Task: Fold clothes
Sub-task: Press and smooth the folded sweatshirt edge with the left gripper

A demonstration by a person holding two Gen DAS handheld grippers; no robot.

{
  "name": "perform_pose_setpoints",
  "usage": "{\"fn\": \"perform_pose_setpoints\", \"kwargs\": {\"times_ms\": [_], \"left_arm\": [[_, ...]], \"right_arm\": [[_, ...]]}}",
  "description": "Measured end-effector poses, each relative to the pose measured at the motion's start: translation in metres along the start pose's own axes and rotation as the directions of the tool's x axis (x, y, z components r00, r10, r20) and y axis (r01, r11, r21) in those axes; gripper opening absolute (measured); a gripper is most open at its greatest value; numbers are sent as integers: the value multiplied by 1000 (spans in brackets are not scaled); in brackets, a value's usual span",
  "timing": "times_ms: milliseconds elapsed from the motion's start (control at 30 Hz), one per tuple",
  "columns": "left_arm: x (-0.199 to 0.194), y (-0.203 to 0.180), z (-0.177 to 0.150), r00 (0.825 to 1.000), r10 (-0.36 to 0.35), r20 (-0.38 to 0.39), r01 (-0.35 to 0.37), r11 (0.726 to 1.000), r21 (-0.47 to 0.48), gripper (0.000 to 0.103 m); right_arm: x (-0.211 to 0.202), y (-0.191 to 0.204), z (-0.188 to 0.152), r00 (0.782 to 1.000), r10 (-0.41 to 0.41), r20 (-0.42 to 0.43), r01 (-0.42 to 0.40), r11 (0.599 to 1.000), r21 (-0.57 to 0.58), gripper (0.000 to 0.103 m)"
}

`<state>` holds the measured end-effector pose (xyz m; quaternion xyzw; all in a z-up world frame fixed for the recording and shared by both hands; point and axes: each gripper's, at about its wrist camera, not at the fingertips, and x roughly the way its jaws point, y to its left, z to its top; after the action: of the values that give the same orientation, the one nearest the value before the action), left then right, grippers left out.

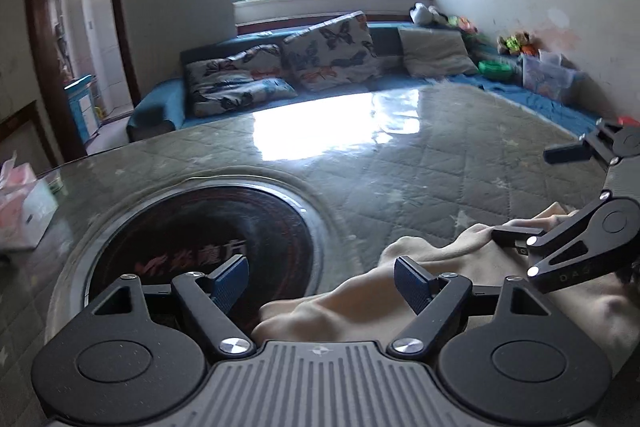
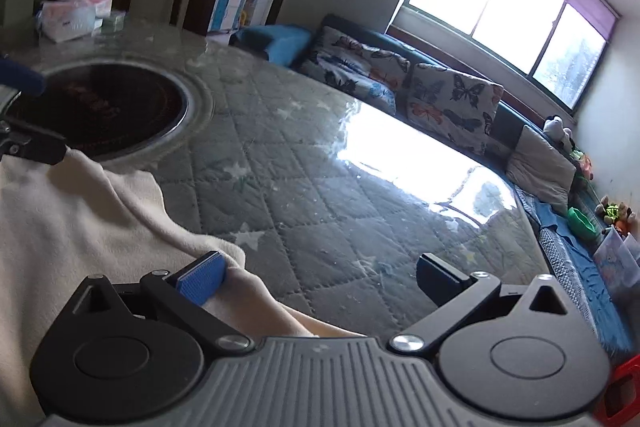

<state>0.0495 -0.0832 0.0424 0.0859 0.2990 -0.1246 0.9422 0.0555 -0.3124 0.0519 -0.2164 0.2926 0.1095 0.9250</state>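
A cream-coloured garment (image 1: 440, 287) lies bunched on the glass-topped quilted table (image 1: 400, 163) at the near right; it also shows in the right wrist view (image 2: 80, 227) at the left. My left gripper (image 1: 320, 281) is open, its jaws wide apart over the garment's left edge, holding nothing. My right gripper (image 2: 320, 281) is open too, its left finger (image 2: 202, 277) resting on the cloth's edge, its right finger above the bare table. The right gripper also shows in the left wrist view (image 1: 532, 195) at the right, jaws spread.
A round dark cooker plate (image 1: 204, 247) is set into the table at the left. A tissue box (image 1: 24, 203) stands at the table's left edge. A blue sofa with butterfly cushions (image 1: 328, 55) runs behind the table under the window.
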Motion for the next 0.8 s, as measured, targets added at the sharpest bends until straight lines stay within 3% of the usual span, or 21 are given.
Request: {"fn": "perform_pose_setpoints", "kwargs": {"times_ms": [167,333,567,800], "left_arm": [[28,-7,1,998,5,-60,-4,1000,27,84],[34,-3,1,997,2,-73,-1,1000,18,84],[11,2,-4,999,17,-40,-17,1000,11,83],[-22,-5,-25,1000,14,-22,-14,1000,12,84]], "right_arm": [[-6,-5,2,1000,-6,8,5,1000,5,103],[-2,-8,-4,1000,3,-9,-3,1000,16,103],[-28,-5,-5,999,18,26,-18,1000,-9,103],[-69,13,-22,996,83,43,-81,996,-32,103]]}}
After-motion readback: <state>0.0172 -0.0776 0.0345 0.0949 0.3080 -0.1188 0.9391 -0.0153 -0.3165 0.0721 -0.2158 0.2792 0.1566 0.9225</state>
